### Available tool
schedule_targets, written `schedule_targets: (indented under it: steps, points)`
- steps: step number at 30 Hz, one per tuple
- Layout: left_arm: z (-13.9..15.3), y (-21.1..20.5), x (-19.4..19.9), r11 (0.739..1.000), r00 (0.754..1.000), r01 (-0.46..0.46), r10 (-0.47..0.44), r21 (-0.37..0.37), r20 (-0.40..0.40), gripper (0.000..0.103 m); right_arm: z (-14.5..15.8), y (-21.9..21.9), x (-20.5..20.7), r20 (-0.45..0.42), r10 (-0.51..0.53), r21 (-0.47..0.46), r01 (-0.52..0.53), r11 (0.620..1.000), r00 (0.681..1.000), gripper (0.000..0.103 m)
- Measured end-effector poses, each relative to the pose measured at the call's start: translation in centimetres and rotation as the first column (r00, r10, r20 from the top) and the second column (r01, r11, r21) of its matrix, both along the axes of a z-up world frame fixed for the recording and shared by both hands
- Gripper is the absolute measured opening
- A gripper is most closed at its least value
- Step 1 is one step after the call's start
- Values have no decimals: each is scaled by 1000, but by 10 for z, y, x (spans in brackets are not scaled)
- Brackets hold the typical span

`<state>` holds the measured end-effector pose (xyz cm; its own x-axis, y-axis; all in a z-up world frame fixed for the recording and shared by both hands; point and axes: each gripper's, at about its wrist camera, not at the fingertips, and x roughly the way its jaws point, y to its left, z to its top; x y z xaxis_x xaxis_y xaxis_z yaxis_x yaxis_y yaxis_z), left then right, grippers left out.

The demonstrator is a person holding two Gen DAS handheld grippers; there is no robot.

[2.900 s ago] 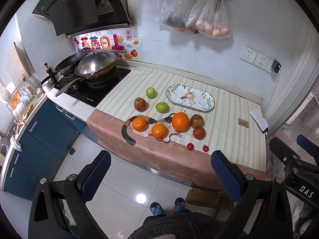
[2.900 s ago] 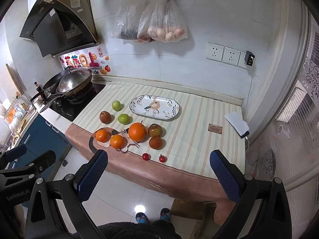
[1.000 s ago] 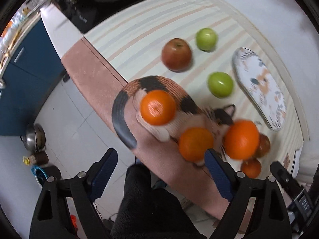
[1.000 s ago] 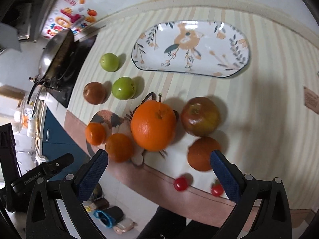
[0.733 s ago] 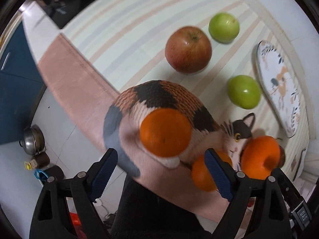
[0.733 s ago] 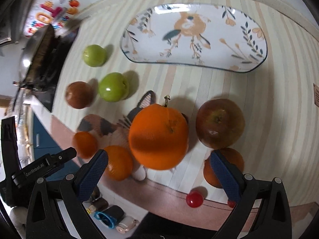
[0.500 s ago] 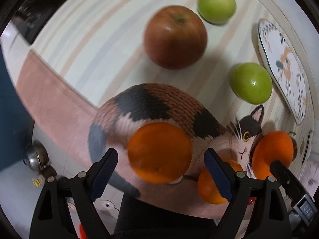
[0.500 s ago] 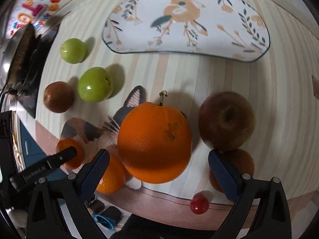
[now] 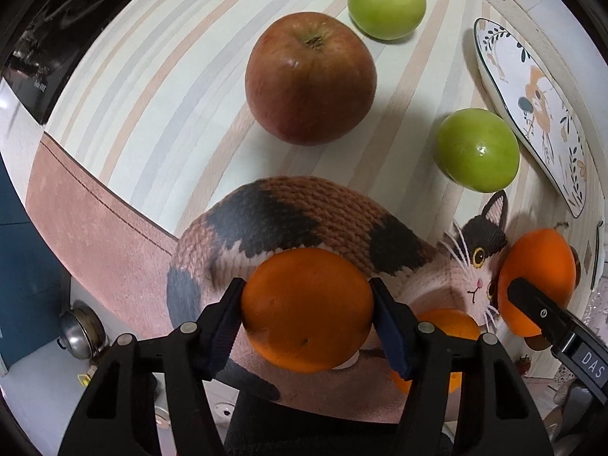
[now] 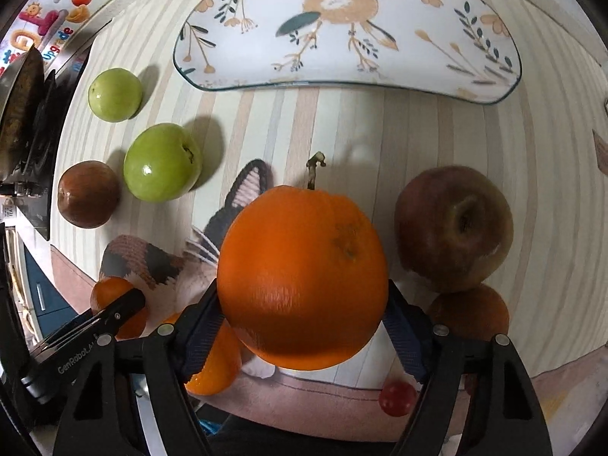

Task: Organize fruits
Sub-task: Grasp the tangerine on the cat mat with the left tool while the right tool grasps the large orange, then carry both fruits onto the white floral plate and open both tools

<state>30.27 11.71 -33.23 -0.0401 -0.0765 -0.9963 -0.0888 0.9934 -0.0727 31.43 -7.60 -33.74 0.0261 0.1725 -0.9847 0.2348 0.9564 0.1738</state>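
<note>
Striped tabletop (image 9: 159, 87): left hand-held gripper (image 9: 306, 313) just closed onto small orange (image 9: 306, 309); right hand-held gripper (image 10: 304, 313) just closed onto large orange (image 10: 302, 277).

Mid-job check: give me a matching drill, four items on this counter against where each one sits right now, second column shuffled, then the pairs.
Items:
1. large orange
2. small orange
3. patterned plate
4. cherry tomato

Places:
A. between the left tongs, on the cat mat
B. on the pink strip at the counter's front edge
C. between the right tongs
D. at the back, nothing on it

Pairs: 1-C, 2-A, 3-D, 4-B
</note>
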Motion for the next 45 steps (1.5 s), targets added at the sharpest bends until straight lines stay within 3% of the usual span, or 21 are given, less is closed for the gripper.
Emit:
schedule_targets:
  steps: [3,12,20,23,24,28,34,37,45]
  points:
    - [0,-11,9,999,1000,16,-17,37,25,62,3,3,1,16,20,-8,-20,1000,1000,80]
    - [27,-29,1,998,998,43,-46,49,52,61,11,2,-8,54,56,38,-58,998,997,79]
    - [93,-52,1,996,989,88,-86,-14,120,61,51,-2,-11,142,56,90,-69,994,988,79]
    - [129,-60,23,991,979,118,-107,-55,174,61,77,-16,-11,203,29,107,-51,993,979,79]
    - [127,-43,35,990,976,127,-112,-69,185,61,84,-23,-9,217,19,113,-44,993,976,79]
    - [157,-70,73,974,964,180,-145,-142,223,61,107,-54,10,259,-43,138,7,990,965,79]
    - [131,-124,157,959,954,247,-216,-136,208,62,99,-97,62,272,-88,95,64,993,958,79]
    - [98,-148,194,953,958,268,-249,-138,144,62,81,-114,92,254,-77,57,64,996,964,79]
    - [28,-189,238,945,957,282,-289,-167,-20,62,30,-135,140,189,-74,28,70,997,979,79]
